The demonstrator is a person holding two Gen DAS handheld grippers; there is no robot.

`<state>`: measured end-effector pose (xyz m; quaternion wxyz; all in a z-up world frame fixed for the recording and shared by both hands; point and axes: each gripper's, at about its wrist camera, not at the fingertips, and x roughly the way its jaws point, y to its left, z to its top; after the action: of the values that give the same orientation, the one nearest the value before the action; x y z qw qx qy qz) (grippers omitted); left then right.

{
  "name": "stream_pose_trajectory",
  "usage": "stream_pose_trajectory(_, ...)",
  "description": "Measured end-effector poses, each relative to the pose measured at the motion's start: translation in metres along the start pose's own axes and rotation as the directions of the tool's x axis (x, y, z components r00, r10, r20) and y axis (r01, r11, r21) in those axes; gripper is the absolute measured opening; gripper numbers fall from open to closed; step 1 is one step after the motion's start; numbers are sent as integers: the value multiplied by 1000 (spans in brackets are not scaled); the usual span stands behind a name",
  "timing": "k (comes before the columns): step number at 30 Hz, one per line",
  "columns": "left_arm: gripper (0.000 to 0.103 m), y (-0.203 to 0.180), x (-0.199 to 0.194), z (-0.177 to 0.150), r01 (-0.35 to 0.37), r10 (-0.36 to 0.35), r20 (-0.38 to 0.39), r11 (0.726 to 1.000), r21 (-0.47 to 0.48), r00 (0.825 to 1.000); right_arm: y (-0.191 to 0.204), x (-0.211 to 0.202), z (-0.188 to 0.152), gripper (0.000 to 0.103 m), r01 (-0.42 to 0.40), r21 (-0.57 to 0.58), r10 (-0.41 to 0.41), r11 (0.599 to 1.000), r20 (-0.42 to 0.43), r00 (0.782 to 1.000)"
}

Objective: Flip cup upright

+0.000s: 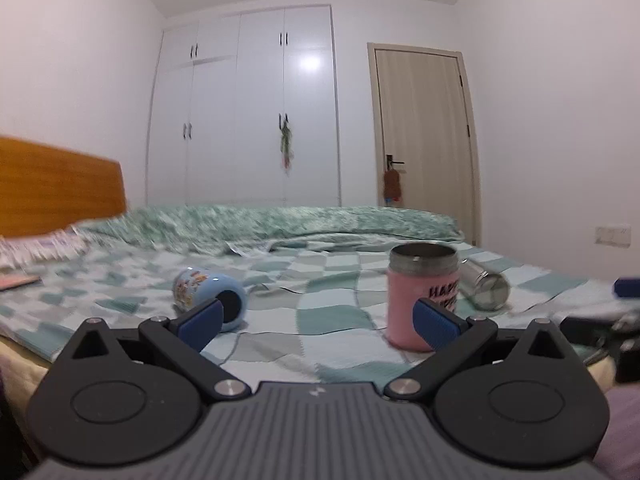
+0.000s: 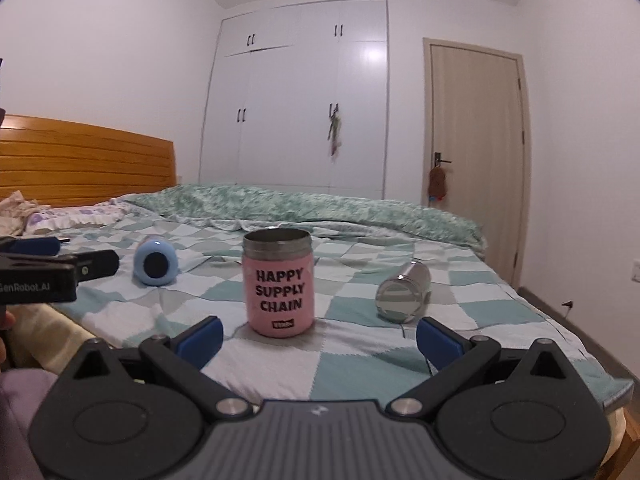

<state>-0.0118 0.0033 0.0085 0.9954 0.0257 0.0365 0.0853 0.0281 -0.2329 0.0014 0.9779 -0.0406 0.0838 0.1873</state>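
Upright, steel-rimmed pink cup [image 2: 279, 285] on checked quilt [image 2: 360, 344]; glossy, perhaps ceramic blue cup [image 2: 155, 261] sideways; both tongs [image 1: 318, 320] [image 2: 319, 340] wide apart, empty.

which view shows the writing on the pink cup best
The right wrist view. There the pink cup stands upright, facing the camera, and its lettering reads in full: HAPPY SUPPLY CHAIN. In the left wrist view the same cup is seen off to the right, only part of the writing shows, and a blue pad of the left tongs covers its lower side.
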Motion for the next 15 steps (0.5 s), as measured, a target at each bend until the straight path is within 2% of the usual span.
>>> stream_pose_trajectory(15, 103, -1, 2, -8, -8, 8, 3, 1000, 9, 1000, -8, -1, -6, 103, 38, 42, -39, 998, 41, 998)
